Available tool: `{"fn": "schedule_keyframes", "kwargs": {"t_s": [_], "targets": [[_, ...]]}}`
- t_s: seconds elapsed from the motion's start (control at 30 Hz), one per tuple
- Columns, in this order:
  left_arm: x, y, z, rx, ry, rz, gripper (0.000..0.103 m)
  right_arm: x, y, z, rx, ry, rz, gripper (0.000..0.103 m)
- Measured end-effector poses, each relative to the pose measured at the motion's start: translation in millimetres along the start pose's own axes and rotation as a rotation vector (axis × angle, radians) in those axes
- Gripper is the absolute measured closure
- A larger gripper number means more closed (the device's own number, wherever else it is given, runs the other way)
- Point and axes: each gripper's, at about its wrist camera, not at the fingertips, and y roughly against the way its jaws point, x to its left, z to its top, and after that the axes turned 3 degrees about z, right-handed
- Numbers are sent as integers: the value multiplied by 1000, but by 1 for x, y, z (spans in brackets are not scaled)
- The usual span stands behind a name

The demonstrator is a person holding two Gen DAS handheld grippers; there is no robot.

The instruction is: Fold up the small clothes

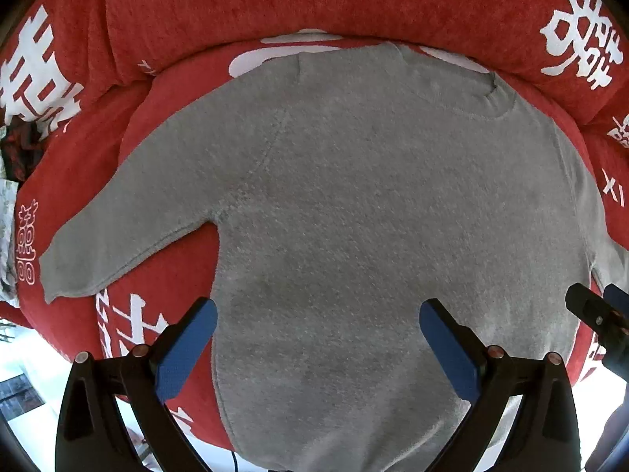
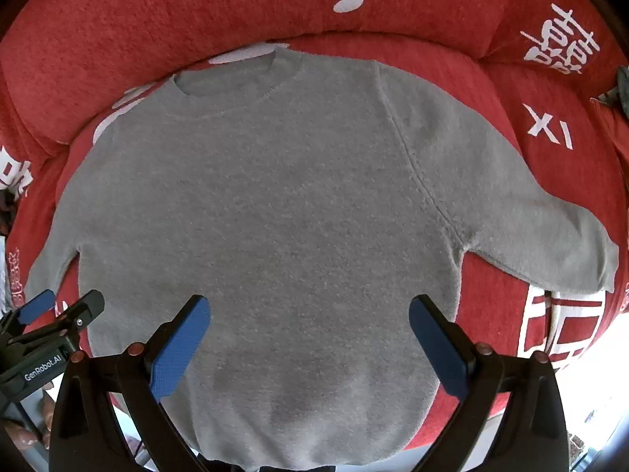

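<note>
— What is laid out, and where is it seen?

— A grey sweater (image 1: 354, 204) is spread flat, front up, over a red cover with white characters (image 1: 243, 4). In the left wrist view the middle of the frame is filled by its body, the neckline (image 1: 464, 90) is found at the upper right, and one sleeve (image 1: 129, 228) is stretched toward the left edge. In the right wrist view the neckline is placed at the upper left, and the other sleeve (image 2: 542, 236) is extended toward the right edge.

— How is the left gripper (image 1: 318, 314) held?

— It is seen released: its blue-padded fingers (image 1: 188, 350) are spread wide at the bottom of the left wrist view, and nothing is gripped between them. The lower body of the sweater is framed by the gap. Whether the fabric is touched by the tips cannot be told.

— And the right gripper (image 2: 310, 310)?

— It is likewise held apart, with nothing clasped. Its blue pads (image 2: 440, 350) are shown at the bottom of the right wrist view, over the lower part of the sweater.

— Is each gripper caught by the other camera?

— Yes. The right gripper is seen at the right edge of the left wrist view, beside the sweater's side. The left gripper is seen at the lower left of the right wrist view, where a label reading "GenRobot.AI" (image 2: 42, 365) is carried on its body. Fingertips of a hand (image 2: 23, 434) are glimpsed beneath it.
</note>
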Motion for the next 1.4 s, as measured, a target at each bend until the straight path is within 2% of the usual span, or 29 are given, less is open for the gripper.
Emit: {"fn": "schedule_keyframes", "kwargs": {"t_s": [0.8,1.4], "targets": [[-6,-7,-8,31,3,-7,0,-3,1,2,0,9,-4,1],[6,-16,-3,43,30,-25,0,4,2,2,0,9,-11,1]]}}
